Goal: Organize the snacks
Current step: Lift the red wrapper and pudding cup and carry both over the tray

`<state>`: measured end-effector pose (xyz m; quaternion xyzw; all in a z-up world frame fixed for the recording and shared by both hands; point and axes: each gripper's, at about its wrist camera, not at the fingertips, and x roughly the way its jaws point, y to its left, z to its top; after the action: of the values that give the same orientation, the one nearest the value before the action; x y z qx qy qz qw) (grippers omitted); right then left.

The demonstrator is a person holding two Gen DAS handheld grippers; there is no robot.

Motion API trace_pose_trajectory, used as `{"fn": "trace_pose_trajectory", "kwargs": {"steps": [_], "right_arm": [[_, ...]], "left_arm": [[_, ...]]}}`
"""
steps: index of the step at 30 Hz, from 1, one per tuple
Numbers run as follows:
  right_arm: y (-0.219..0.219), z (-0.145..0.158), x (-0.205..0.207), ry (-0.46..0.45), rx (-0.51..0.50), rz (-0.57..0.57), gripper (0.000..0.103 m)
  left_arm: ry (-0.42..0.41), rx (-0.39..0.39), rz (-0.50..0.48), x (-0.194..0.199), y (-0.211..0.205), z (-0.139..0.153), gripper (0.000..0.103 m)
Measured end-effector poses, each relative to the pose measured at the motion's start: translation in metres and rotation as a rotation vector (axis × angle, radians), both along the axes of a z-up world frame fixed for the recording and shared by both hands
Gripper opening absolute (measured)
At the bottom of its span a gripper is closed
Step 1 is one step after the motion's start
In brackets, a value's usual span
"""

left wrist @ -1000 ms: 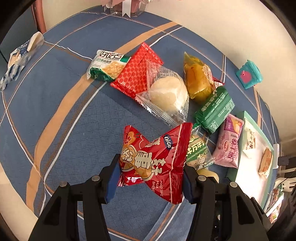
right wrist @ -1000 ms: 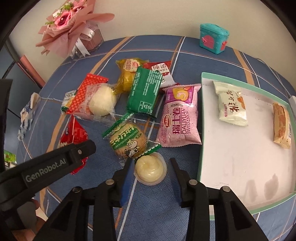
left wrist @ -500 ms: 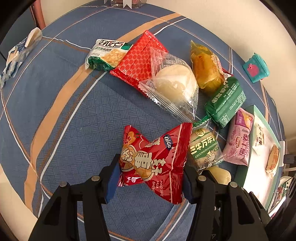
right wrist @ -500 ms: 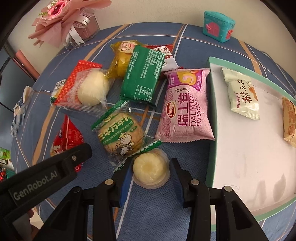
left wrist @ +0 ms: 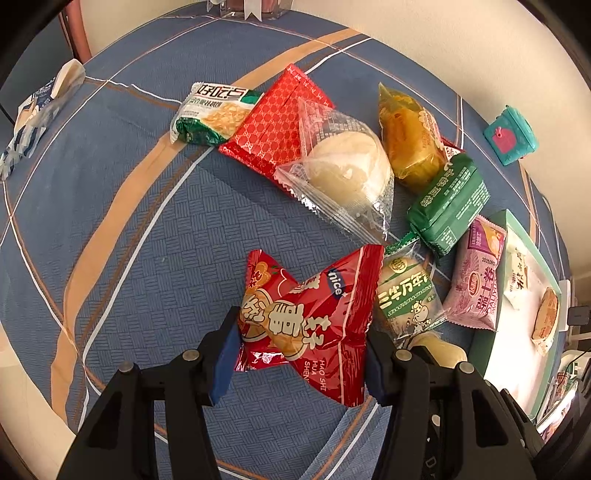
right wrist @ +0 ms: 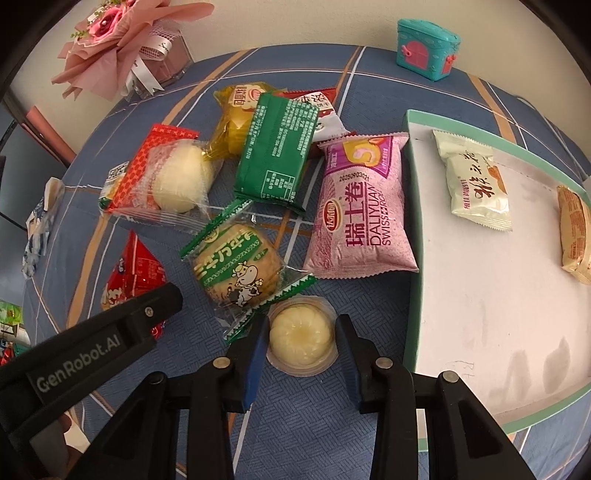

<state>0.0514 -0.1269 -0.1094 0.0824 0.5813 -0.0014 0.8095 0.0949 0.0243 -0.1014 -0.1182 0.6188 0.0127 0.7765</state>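
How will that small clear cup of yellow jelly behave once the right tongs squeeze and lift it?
The jelly cup looks thin-walled, so it may flex or buckle as the right tongs close on it. Its round, glossy sides could slip between the pads. Small as it is, it probably lifts easily, though its contents may wobble.

We see a table covered with a blue cloth (left wrist: 155, 221) that has a woven square pattern, wide tan stripes and thin white lines. Behind the table stands a plain cream wall (right wrist: 295, 22). Close to the wall, a pink flower bouquet (right wrist: 122, 33) with white ribbon stands on a clear box, and a small teal toy chest (right wrist: 428, 48) with a pink door stands further along the wall. At the left edge of the table lies a blue and white packet (left wrist: 37, 114). Soft light falls on the cloth and gives short shadows. Beyond the table edges the room is dark and unclear.
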Motion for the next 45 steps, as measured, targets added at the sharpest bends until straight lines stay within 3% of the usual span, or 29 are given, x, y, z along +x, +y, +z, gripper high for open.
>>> {"fn": "trace_pose_trajectory", "kwargs": {"steps": [18,24,30,35,45], "right_arm": [[-0.002,0.051,-0.013,-0.104,0.039,0.006,0.038],[-0.011,0.052,-0.013,-0.106,0.053,-0.027,0.038],[-0.046,0.062,-0.019,-0.131,0.052,-0.135,0.038],[-0.098,0.071,-0.031,-0.142,0.015,-0.304,0.038],[-0.196,0.079,-0.071,-0.138,-0.068,-0.612,0.038]], "left_arm": [[-0.125,0.014,0.007,-0.010,0.006,0.037,0.059],[-0.161,0.025,-0.030,-0.011,-0.011,0.046,0.059],[-0.207,0.037,-0.139,-0.017,-0.050,0.060,0.059],[-0.237,0.002,-0.234,-0.023,-0.086,0.067,0.059],[-0.277,0.012,-0.497,-0.049,-0.170,0.072,0.059]]}}
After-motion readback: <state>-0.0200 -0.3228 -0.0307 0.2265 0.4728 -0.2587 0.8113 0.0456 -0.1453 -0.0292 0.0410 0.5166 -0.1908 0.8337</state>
